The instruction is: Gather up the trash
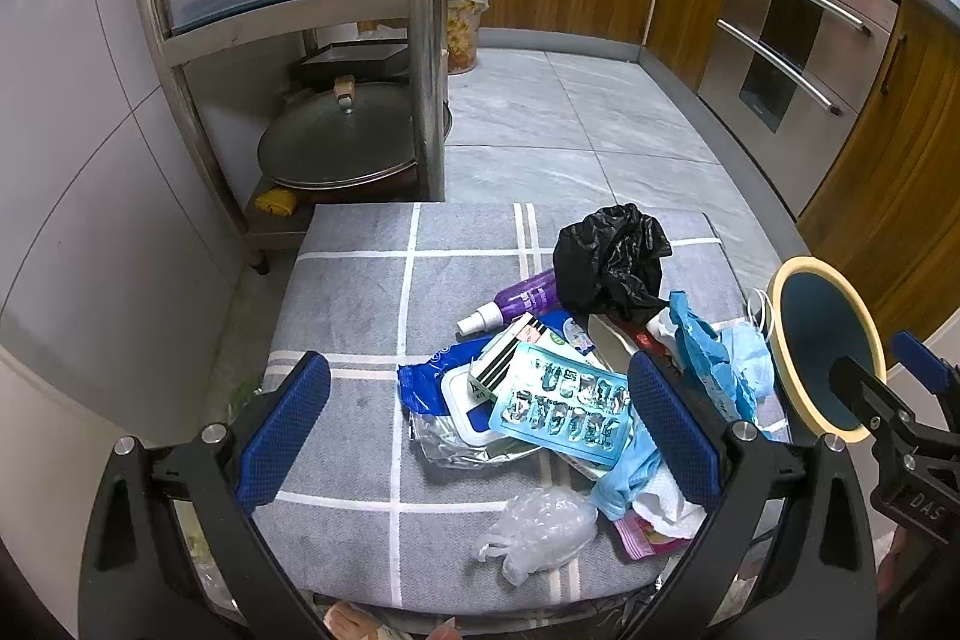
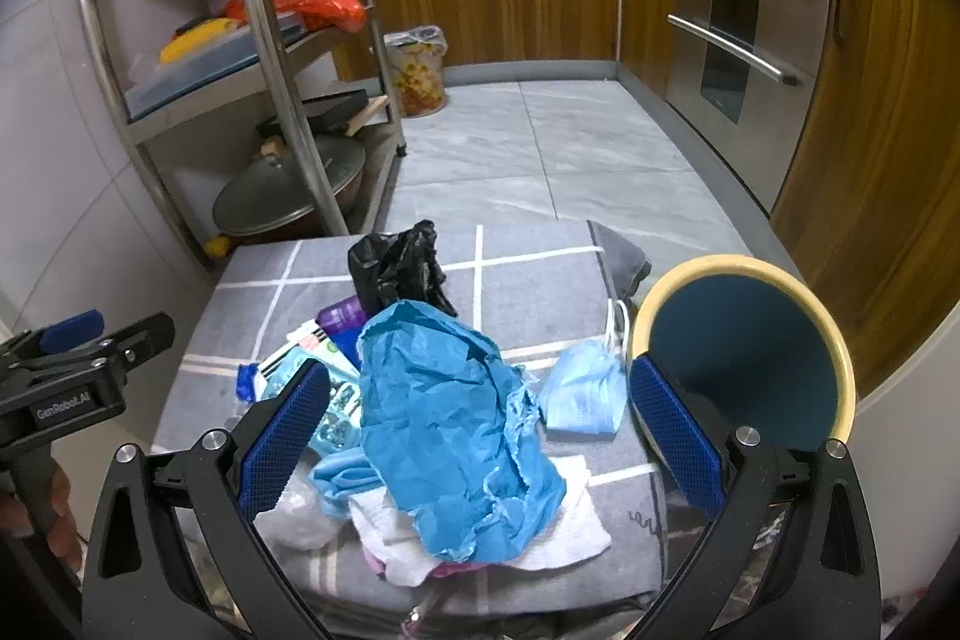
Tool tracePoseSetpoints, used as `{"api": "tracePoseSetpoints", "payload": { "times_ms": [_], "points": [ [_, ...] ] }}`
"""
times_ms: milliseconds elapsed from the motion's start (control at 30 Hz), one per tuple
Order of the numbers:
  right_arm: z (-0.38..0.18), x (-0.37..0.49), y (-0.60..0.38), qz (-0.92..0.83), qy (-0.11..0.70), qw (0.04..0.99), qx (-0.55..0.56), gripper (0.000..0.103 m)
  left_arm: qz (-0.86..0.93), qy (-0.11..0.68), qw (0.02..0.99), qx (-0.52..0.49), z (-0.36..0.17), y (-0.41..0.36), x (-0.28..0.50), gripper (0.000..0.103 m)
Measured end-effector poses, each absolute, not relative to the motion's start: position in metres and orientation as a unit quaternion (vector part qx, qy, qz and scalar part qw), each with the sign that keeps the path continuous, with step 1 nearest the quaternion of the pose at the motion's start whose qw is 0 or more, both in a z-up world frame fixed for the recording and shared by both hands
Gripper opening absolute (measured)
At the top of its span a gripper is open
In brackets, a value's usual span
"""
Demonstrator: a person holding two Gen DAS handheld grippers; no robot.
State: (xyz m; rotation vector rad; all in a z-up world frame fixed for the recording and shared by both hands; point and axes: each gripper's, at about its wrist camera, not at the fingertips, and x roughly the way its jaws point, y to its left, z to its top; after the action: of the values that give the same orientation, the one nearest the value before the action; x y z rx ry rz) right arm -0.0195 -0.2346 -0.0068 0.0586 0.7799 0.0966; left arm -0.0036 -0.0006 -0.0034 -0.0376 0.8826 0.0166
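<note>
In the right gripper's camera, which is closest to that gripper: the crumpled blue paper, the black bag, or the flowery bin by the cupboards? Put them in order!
1. Crumpled blue paper, right between the right gripper's open fingers.
2. Black bag, behind the pile on the mat.
3. Flowery bin, far back across the floor.

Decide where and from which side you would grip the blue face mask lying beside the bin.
Grip the mask across its flat pleated body, coming from above with the right hand-held gripper, probably. It lies flat on the mat, away from the heap, and its thin ear loops by the bin look too slight to pinch.
</note>
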Motion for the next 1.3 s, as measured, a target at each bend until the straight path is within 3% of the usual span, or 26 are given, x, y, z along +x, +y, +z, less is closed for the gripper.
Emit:
{"api": "tracePoseSetpoints", "payload": {
  "times_ms": [1300],
  "points": [
    [-0.013, -0.016, -0.232, 0.042, 0.391, 0.919, 0.019, 0.099, 0.008, 0.441, 0.897, -0.019, -0.009, 0.005, 0.009, 0.098]
  ]
}}
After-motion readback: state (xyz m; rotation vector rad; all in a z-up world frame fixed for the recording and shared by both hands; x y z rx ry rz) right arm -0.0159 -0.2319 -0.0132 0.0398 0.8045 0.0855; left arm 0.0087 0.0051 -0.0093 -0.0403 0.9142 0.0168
